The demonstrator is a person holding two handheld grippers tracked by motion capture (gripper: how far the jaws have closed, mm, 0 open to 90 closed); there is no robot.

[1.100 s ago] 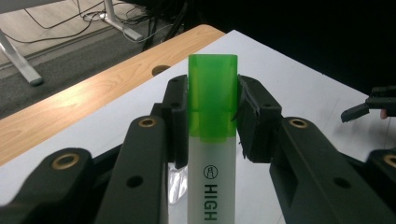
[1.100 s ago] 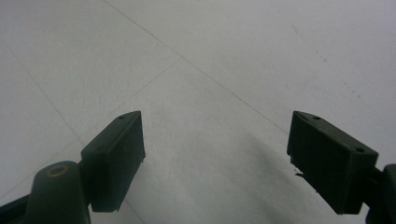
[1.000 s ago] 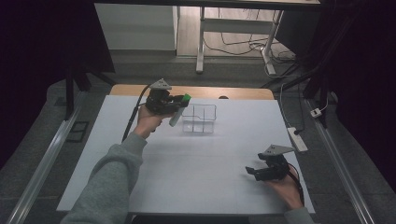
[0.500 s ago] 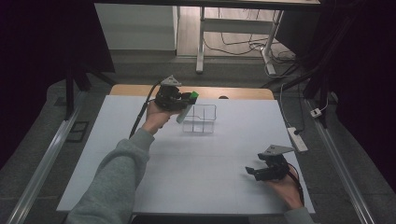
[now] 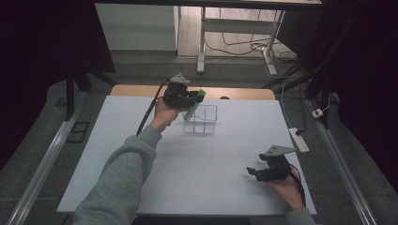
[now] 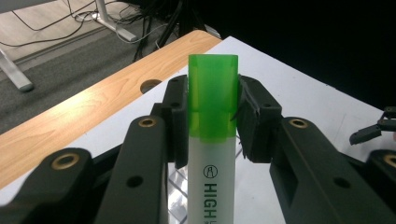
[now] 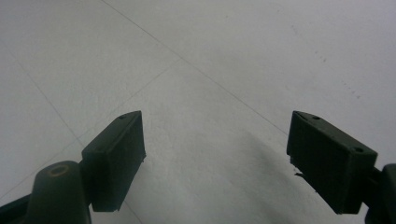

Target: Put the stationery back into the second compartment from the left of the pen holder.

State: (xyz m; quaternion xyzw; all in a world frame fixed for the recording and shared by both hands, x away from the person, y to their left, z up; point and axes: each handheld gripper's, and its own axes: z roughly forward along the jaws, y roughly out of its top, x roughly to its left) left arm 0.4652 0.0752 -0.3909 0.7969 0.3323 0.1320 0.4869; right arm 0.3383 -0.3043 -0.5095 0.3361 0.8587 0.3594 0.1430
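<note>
The left gripper (image 5: 184, 96) is clamped on a green-capped highlighter (image 6: 212, 140), its jaws pressing on the cap and the top of the white barrel, and it holds the pen in the air near the far edge of the tabletop (image 5: 117, 140), just at the left rim of a clear divided organiser (image 5: 202, 120). In the high view the pen slants down toward the organiser, cap end up beside the gripper. The likeliest trouble from here is the aim — the compartments are narrow and see-through, so their walls are hard to judge, and a tip that lands on a divider rather than in a cell could ride over it or tip the light organiser. A pen let go at this slant may also lean on the rim and topple out onto the tabletop, rolling toward the wooden strip (image 6: 88, 107) at the far edge. The grip sits partly on the cap, which is a separate piece; a pull or a knock against the rim could, I judge, loosen it. The right gripper (image 5: 266, 169) rests near the tabletop's near right corner with its jaws standing wide and nothing between them — well apart from the organiser, so it cannot steady it if it shifts.
</note>
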